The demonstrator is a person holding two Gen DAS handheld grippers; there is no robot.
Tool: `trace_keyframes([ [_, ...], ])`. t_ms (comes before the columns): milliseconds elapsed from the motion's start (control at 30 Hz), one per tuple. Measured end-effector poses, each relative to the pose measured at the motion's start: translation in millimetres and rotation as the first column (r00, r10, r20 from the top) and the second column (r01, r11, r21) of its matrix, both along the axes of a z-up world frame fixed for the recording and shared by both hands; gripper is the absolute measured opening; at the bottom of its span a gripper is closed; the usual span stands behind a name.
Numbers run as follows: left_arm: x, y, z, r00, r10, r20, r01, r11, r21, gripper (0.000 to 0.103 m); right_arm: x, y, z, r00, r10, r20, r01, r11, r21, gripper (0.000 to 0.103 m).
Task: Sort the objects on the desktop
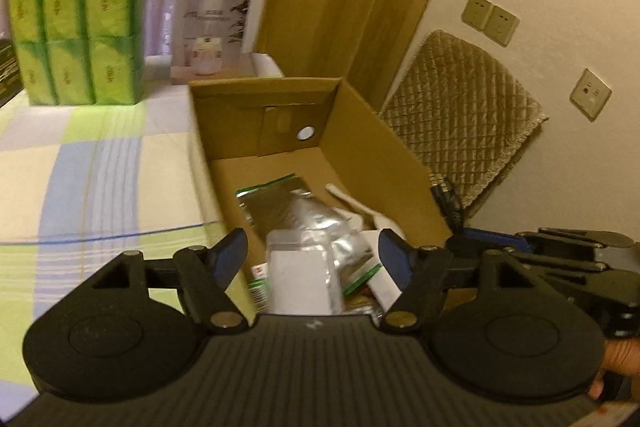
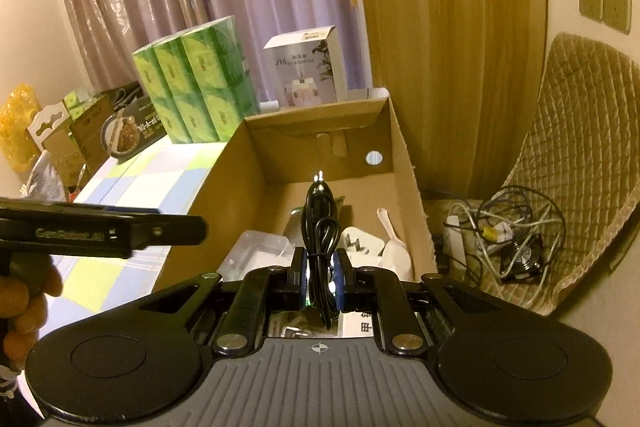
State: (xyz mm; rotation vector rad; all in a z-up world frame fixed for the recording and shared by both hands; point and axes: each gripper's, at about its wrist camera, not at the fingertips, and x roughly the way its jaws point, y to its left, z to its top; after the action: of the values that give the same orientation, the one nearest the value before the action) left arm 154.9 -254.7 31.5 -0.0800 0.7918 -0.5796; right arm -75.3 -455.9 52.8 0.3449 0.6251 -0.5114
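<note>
The checked cloth surface [image 1: 80, 179] spreads wide to the left of the left gripper [image 1: 312, 259], bare and open all the way back to the green tissue packs [image 1: 76, 31] stacked at its far edge, with a white humidifier box [image 1: 210, 31] standing beside them further right. Straight ahead of both grippers sits the open cardboard box [image 1: 372, 147], its near left wall running close along the cloth's edge and its right wall tall and clear. A quilted cushion [image 1: 464, 115] leans against the wall beyond that right wall.

Inside the box, the far half of the floor is bare cardboard. The near half is crowded: silver foil pouches [image 1: 312, 223] lie directly below and between the left gripper's fingers, with a white plastic scoop [image 2: 394, 247] to their right.

The left gripper hangs over the near end of the box with its jaws apart and nothing between the pads. The right gripper [image 2: 320, 277] is just to its right, also over the near rim, and its jaws are clamped on a bundled black cable [image 2: 320, 223] whose plug tip points up and forward above the box interior.

Right of the right gripper, outside the box, tangled cords [image 2: 508, 227] lie on the cushion.
</note>
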Motion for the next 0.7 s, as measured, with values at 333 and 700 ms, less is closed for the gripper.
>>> trace_keyframes([
  [333, -18.0, 38.6, 0.8, 0.999, 0.048, 0.014, -0.048, 0.999, -0.014, 0.072, 10.3, 4.0, 0.3, 0.998, 0.002, 0.056, -0.003, 1.0, 0.021, 0.024],
  [700, -46.2, 54.8, -5.8, 0.996, 0.056, 0.062, -0.058, 0.998, 0.025, 0.091, -19.9, 30.1, 5.5, 0.991, -0.08, 0.105, 0.078, 0.997, 0.021, 0.069],
])
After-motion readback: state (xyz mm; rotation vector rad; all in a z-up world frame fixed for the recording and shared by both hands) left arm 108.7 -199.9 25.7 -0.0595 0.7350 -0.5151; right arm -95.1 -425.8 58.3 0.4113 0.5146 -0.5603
